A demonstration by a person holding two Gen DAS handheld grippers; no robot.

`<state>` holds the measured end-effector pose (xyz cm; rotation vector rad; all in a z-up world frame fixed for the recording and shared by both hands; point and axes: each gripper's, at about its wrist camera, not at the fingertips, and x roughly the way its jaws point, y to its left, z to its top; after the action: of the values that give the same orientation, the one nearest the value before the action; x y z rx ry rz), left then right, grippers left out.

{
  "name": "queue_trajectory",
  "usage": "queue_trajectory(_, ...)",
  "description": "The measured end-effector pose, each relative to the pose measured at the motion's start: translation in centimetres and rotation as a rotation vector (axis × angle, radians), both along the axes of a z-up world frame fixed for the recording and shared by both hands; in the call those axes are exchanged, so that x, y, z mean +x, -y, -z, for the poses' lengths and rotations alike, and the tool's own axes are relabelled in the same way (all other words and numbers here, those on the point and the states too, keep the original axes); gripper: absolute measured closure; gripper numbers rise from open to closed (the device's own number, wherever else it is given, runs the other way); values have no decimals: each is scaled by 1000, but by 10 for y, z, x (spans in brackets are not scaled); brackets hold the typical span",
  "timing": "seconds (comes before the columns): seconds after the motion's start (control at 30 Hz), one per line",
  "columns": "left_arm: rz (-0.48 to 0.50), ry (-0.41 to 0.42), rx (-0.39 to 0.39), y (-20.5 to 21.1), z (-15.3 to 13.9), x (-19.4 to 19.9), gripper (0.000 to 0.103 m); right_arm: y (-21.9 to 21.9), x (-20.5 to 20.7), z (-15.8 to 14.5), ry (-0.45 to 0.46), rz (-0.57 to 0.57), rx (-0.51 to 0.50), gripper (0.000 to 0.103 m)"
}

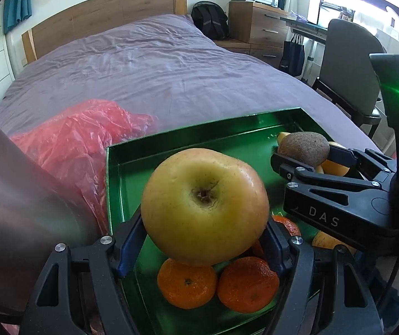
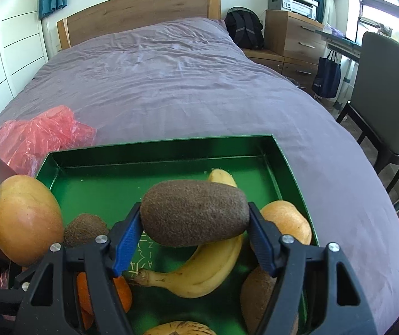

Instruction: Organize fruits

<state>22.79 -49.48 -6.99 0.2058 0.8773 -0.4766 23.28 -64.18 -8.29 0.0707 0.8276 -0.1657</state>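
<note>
My left gripper [image 1: 203,240] is shut on a yellow-green apple [image 1: 205,206], held above the near left part of a green tray [image 1: 199,134] on the bed. Below the apple lie two mandarins [image 1: 187,283]. My right gripper [image 2: 194,234] is shut on a brown kiwi [image 2: 194,213] over the tray [image 2: 154,145]. Under it lie a banana [image 2: 213,262], an orange-yellow fruit [image 2: 288,220] and two more kiwis [image 2: 85,229]. The apple [image 2: 26,220] shows at the left of the right wrist view, and the right gripper with its kiwi [image 1: 302,148] at the right of the left wrist view.
A crumpled red plastic bag [image 1: 79,142] lies on the purple bedcover [image 1: 154,67] left of the tray. A dark chair [image 2: 383,95], a desk and wooden drawers [image 2: 291,33] stand to the right of the bed. A backpack [image 2: 244,28] leans near the headboard.
</note>
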Motion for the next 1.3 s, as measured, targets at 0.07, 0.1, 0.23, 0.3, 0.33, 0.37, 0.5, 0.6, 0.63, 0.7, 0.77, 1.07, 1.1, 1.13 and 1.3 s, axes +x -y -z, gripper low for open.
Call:
queue_trajectory(0.07, 9, 15, 2, 1, 1, -3, 34, -1, 0, 0, -1, -6, -8, 5)
queue_trajectory(0.1, 17, 24, 9, 2, 2, -4, 34, -2, 0, 1, -4, -11, -17, 5)
queue_trajectory(0.23, 26, 12, 0, 1, -1, -4, 34, -4, 0, 0, -10, -11, -34, 4)
queue_trajectory(0.3, 30, 10, 3, 1, -1, -5, 34, -5, -1, 0, -13, -10, -39, 4)
queue_trajectory(0.33, 31, 10, 4, 0, -1, -5, 34, -6, -1, 0, -14, -10, -44, 4)
queue_trajectory(0.37, 32, 9, 6, 0, -1, -6, 34, -6, -2, 0, -14, -10, -46, 4)
queue_trajectory(0.5, 39, 17, 21, -2, -3, -11, 33, -8, -8, -2, -21, -1, -48, 3)
queue_trajectory(0.6, 56, 81, 45, -1, -16, -22, 32, -9, -12, -5, -31, 5, -39, 3)
queue_trajectory(0.63, 65, 99, 52, 0, -20, -25, 31, -8, -14, -6, -32, 12, -25, 2)
queue_trajectory(0.7, 79, 106, 52, -1, -29, -30, 30, -8, -21, -12, -23, 31, -25, 2)
queue_trajectory(0.77, 83, 109, 40, -6, -39, -36, 30, -8, -27, -18, -21, 35, -23, 2)
queue_trajectory(1.07, 103, 126, -7, -42, -76, -85, 27, -22, -73, -60, 19, 71, -14, 1)
queue_trajectory(1.1, 106, 129, -10, -49, -79, -94, 26, -25, -80, -65, 25, 77, -10, 1)
queue_trajectory(1.13, 110, 128, -14, -56, -82, -102, 25, -29, -87, -69, 33, 83, -4, 0)
queue_trajectory(1.3, 110, 122, -14, -92, -88, -136, 25, -55, -123, -77, 53, 89, 27, 0)
